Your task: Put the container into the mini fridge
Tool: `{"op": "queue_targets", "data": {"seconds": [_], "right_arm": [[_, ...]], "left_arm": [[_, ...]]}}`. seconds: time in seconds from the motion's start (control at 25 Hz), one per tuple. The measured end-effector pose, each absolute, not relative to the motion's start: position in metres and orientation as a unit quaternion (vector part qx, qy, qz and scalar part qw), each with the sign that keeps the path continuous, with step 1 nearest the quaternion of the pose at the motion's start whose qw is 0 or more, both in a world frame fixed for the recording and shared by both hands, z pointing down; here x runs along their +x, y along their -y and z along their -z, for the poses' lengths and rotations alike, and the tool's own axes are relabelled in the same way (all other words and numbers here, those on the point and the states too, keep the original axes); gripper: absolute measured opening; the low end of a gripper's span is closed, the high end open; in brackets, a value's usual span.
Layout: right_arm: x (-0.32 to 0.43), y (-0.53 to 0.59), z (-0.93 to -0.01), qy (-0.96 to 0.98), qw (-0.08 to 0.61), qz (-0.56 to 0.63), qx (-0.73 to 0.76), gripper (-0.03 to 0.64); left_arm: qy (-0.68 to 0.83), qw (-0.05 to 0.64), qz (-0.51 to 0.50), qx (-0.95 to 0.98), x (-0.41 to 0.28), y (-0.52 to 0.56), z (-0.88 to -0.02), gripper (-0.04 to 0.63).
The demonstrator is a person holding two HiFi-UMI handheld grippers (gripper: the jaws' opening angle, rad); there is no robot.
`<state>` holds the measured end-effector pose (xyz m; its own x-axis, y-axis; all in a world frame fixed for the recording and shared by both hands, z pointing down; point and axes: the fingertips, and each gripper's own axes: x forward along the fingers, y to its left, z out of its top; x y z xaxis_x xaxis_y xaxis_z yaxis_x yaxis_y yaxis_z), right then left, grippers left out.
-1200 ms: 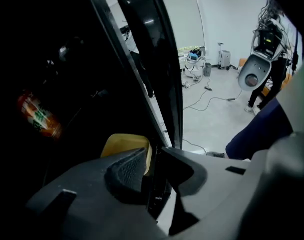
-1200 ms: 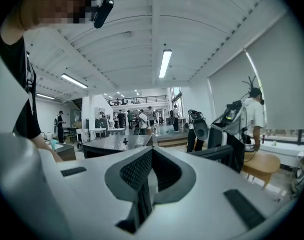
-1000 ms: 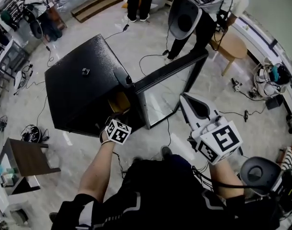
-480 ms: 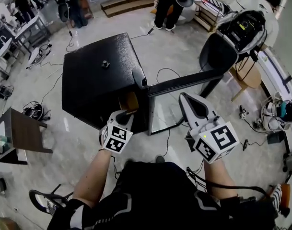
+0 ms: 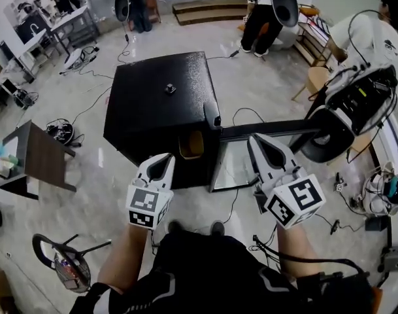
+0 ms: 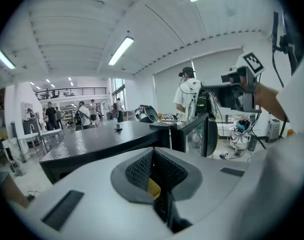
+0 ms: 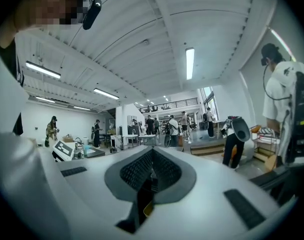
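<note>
The black mini fridge (image 5: pixel 159 103) stands on the floor with its glass door (image 5: pixel 264 131) swung open to the right. An orange-brown container (image 5: pixel 191 144) sits inside the opening, with nothing touching it. My left gripper (image 5: pixel 161 164) hangs just in front of the fridge, short of the opening. Its jaws are closing with nothing between them, and in the left gripper view (image 6: pixel 152 156) the pads meet above the fridge top (image 6: pixel 102 139). My right gripper (image 5: pixel 261 144) is shut and empty beside the open door. It points over the room in the right gripper view (image 7: pixel 152 156).
A small object (image 5: pixel 170 89) lies on the fridge top. A dark side table (image 5: pixel 38 156) stands to the left, and cables (image 5: pixel 244 113) trail over the floor. People stand at the back and right, by a wooden stool (image 5: pixel 313 77).
My left gripper has drawn back out of the fridge opening toward me and its jaws have closed. The container stays inside. The right gripper has kept its place by the door.
</note>
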<state>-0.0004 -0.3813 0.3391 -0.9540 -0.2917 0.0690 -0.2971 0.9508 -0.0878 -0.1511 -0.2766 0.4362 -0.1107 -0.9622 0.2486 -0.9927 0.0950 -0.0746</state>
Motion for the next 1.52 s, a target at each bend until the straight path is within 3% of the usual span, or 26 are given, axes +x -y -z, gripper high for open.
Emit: {"op": "queue_targets", "data": {"seconds": [0.76, 1.52], "right_arm": [[-0.061, 0.344, -0.324, 0.993, 0.0, -0.04, 0.112, 0.011], [-0.076, 0.343, -0.327, 0.991, 0.027, -0.008, 0.134, 0.011]], "left_arm": [[0.799, 0.013, 0.003, 0.601, -0.211, 0.184, -0.333, 0.009], [0.798, -0.003, 0.014, 0.602, -0.226, 0.183, -0.32, 0.009]]}}
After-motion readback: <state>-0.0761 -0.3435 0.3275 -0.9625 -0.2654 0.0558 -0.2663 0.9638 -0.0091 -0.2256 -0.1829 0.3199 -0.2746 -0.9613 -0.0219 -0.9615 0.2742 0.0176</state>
